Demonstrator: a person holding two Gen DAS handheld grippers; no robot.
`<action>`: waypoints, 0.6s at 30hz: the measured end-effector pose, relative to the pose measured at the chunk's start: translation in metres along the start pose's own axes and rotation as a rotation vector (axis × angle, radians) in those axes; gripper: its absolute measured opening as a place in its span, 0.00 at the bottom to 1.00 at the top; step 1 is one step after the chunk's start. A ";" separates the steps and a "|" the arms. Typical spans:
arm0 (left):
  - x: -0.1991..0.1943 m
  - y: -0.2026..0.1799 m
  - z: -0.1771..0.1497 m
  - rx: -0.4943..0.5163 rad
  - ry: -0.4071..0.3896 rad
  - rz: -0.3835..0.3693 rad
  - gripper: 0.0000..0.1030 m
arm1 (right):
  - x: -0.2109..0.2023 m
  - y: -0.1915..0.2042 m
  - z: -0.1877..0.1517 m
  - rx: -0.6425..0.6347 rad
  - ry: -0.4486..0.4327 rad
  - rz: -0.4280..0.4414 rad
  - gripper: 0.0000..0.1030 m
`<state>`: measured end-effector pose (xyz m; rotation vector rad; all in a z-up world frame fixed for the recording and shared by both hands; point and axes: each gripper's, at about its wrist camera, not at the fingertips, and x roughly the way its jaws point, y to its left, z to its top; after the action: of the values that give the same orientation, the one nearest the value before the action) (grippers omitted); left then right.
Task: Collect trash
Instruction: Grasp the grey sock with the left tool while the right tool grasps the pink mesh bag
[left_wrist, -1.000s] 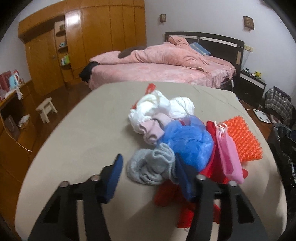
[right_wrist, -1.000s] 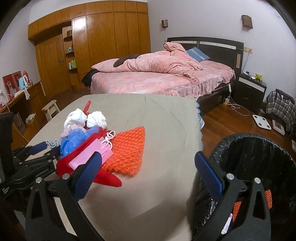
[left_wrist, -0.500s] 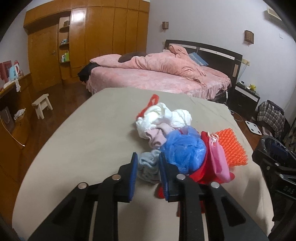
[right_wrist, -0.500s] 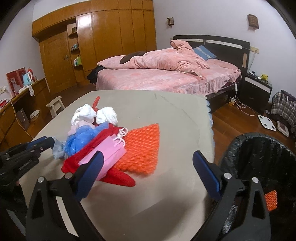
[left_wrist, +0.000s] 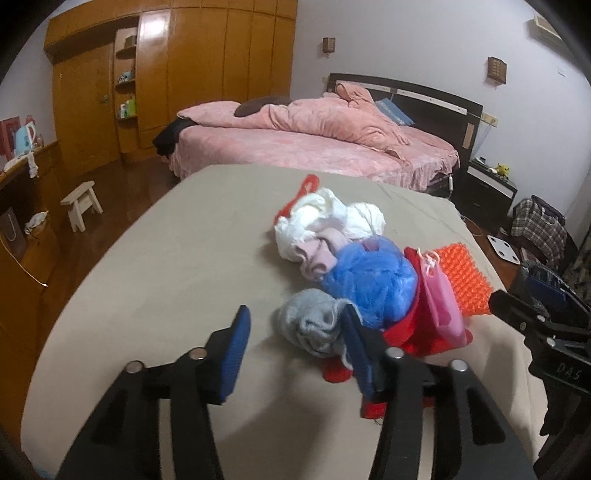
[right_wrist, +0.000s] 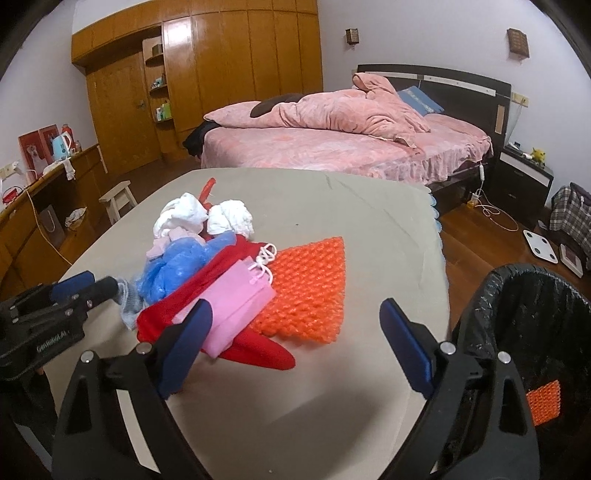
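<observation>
A heap of trash lies on the beige table (left_wrist: 155, 266): a grey sock (left_wrist: 312, 326), a blue plastic bag (left_wrist: 371, 284), white crumpled bags (left_wrist: 325, 218), red fabric (left_wrist: 410, 332), a pink bag (left_wrist: 441, 299) and an orange bubble sheet (right_wrist: 310, 288). My left gripper (left_wrist: 295, 343) is open, its jaws on either side of the grey sock's near end. My right gripper (right_wrist: 291, 343) is open and empty, just short of the pink bag (right_wrist: 236, 310) and the orange sheet. The left gripper also shows in the right wrist view (right_wrist: 79, 286).
A black-lined trash bin (right_wrist: 535, 332) stands off the table's right edge with an orange scrap inside. A pink bed (right_wrist: 332, 147), wooden wardrobes (left_wrist: 184, 81), a small stool (left_wrist: 83, 205) and a nightstand (right_wrist: 524, 184) lie beyond the table.
My left gripper was open, shut almost fully around the grey sock half a second ago, and now stands open again. My right gripper stays open and has drifted slightly toward the heap.
</observation>
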<state>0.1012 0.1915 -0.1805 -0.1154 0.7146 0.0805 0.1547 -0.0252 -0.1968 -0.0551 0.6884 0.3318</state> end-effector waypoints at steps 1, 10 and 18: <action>0.003 -0.001 -0.002 0.002 0.011 -0.010 0.53 | 0.000 0.000 -0.001 -0.001 0.003 -0.001 0.87; 0.028 -0.012 -0.004 0.013 0.070 -0.073 0.49 | 0.003 0.002 -0.005 -0.016 0.021 0.001 0.86; 0.025 -0.011 0.002 0.015 0.038 -0.116 0.15 | 0.004 0.008 -0.005 -0.015 0.032 0.017 0.79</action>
<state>0.1225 0.1812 -0.1946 -0.1441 0.7446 -0.0383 0.1518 -0.0176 -0.2024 -0.0685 0.7180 0.3528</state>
